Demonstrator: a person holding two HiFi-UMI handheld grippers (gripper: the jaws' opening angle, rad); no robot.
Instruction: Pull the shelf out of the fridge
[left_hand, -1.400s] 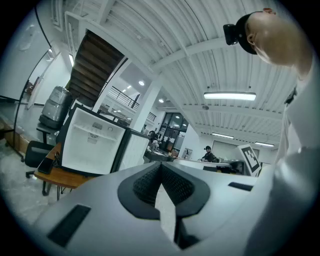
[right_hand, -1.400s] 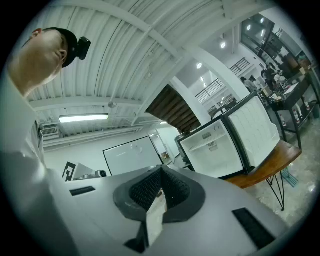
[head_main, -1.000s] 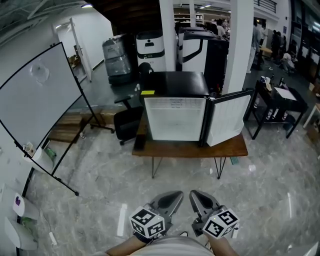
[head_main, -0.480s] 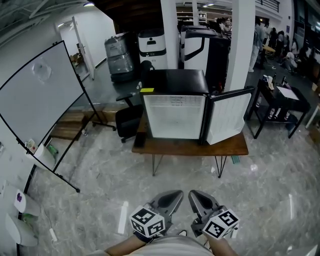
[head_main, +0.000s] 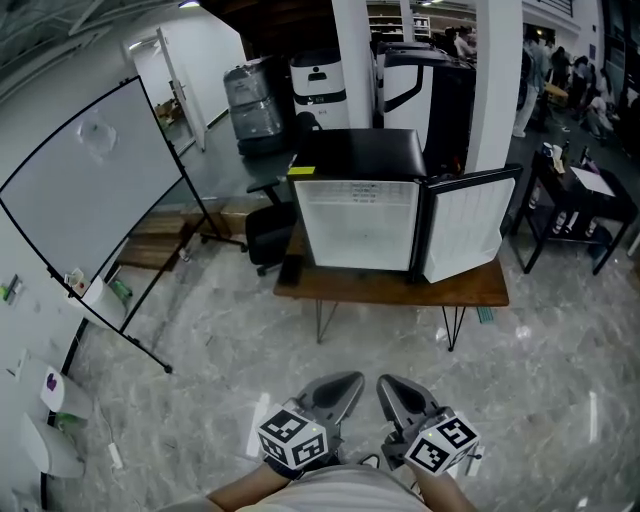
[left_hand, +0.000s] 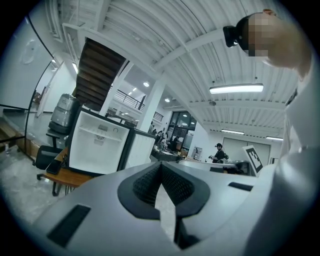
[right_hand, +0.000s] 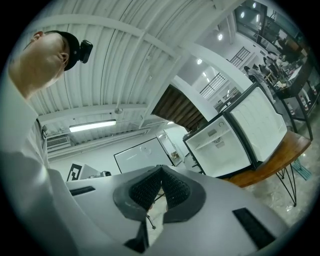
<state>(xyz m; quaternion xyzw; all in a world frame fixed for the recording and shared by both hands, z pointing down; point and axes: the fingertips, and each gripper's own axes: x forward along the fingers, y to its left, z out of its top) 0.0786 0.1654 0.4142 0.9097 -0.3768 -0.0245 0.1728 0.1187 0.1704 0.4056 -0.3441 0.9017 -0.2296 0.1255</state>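
A small black fridge (head_main: 355, 156) stands on a wooden table (head_main: 392, 290) some way ahead of me, its white inside facing me. Its door (head_main: 465, 236) hangs open to the right. A thin white shelf (right_hand: 216, 141) crosses the upper part of the inside, also seen in the left gripper view as the shelf (left_hand: 101, 133). My left gripper (head_main: 352, 381) and right gripper (head_main: 386, 385) sit side by side close to the person's body, far short of the fridge. Both are shut with nothing between the pads, as the left gripper (left_hand: 161, 165) and right gripper (right_hand: 161, 169) show.
A whiteboard on a stand (head_main: 85, 195) leans at the left. A black office chair (head_main: 268, 235) sits by the table's left end and a black side table (head_main: 575, 195) stands at the right. White pillars (head_main: 495, 80) and machines rise behind the fridge. Marbled floor lies between me and the table.
The head view has shifted, so the fridge and table now show a little further right and lower. Both grippers have stayed put and shut.
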